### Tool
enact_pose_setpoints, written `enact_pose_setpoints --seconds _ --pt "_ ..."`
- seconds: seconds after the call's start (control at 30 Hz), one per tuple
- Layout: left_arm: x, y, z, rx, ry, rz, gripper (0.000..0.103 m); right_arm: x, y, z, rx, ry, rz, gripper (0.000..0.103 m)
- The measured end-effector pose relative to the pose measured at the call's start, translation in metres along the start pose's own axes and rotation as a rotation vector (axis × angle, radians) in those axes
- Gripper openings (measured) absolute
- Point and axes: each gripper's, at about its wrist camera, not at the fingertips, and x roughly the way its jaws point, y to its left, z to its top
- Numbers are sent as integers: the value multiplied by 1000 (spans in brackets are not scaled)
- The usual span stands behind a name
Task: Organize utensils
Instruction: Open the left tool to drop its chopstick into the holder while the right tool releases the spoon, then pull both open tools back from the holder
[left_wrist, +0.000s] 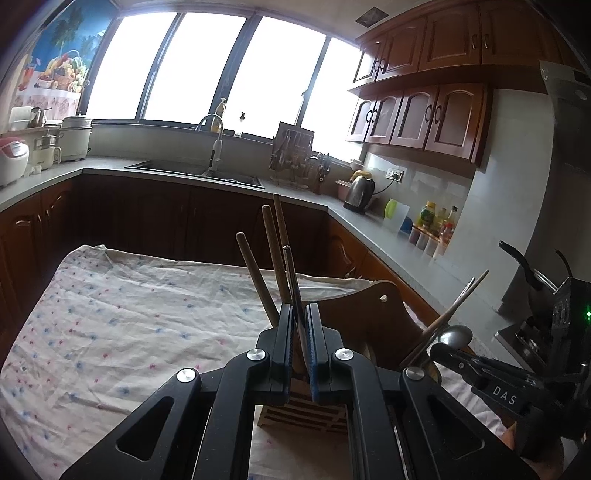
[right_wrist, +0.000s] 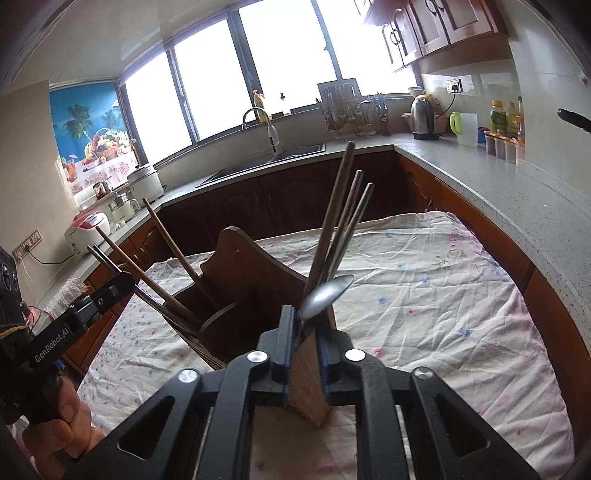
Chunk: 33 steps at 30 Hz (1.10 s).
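A wooden utensil holder (left_wrist: 373, 306) (right_wrist: 251, 280) stands on the cloth-covered table (left_wrist: 129, 314). Several wooden chopsticks (left_wrist: 271, 254) lean up out of its left compartment. My left gripper (left_wrist: 299, 314) is shut on a thin dark chopstick (left_wrist: 291, 273) there, and it also shows at the left of the right wrist view (right_wrist: 118, 282). More chopsticks (right_wrist: 340, 221) and a metal spoon (right_wrist: 327, 295) stand in the slatted right compartment. My right gripper (right_wrist: 306, 319) straddles that compartment's corner with its jaws apart. The spoon's stem lies against one pad and is not pinched.
A grey counter (right_wrist: 480, 177) wraps around the room with a sink (left_wrist: 199, 171), a kettle (left_wrist: 360, 194), bottles (left_wrist: 437, 221) and rice cookers (left_wrist: 13, 160). A black pan (left_wrist: 532, 280) sits at the right. A hand (right_wrist: 70, 417) grips the left tool.
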Motion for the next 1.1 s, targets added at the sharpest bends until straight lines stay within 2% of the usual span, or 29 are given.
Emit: enact_pose_setpoints --seconds 0.03,0.13,0.17,0.2,0.27,0.33,0.4,0.43,0.47,0.53,0.6,0.77,0.83,0.9,1.1 --pt "-1 0 -1 -2 1 -3 6 -2 -1 0 4 -2 -1 30" --pt "-5 -1 -3 -1 5 -4 11 -5 -4 0 20 -5 -5 38" --pt "-7 -1 -3 -3 5 -5 18 -7 -5 -1 25 -8 -5 39" --pt "-10 -1 -4 -5 2 -6 21 -9 -6 -1 31 -12 -4 42" --pt "-14 -3 -5 -6 -1 -6 22 -13 -8 -2 41 -20 -1 52" --pt "-22 -3 -6 -10 -4 -8 32 -16 -9 -3 44 -25 5 63" --pt "-32 -1 -8 -12 -26 15 53 -18 -9 -5 43 -24 8 67" --pt "-37 0 -10 -15 -33 24 58 -19 -9 -6 43 -23 13 68" --pt "-42 2 -11 -23 -39 32 68 -20 -8 -7 43 -21 16 70" --pt "-52 6 -15 -36 -54 51 76 -24 -6 -10 37 -21 22 76" --pt "-62 8 -18 -37 -63 73 84 -28 -2 -14 30 -25 25 77" --pt "-83 12 -29 -39 -52 108 93 -43 5 -23 20 -45 56 78" --pt "-93 13 -32 -44 -52 117 94 -51 8 -28 17 -59 69 82" --pt "-104 12 -35 -53 -55 118 97 -60 12 -32 8 -73 75 83" --pt "-138 12 -44 -44 -52 130 100 -92 20 -50 18 -102 107 84"
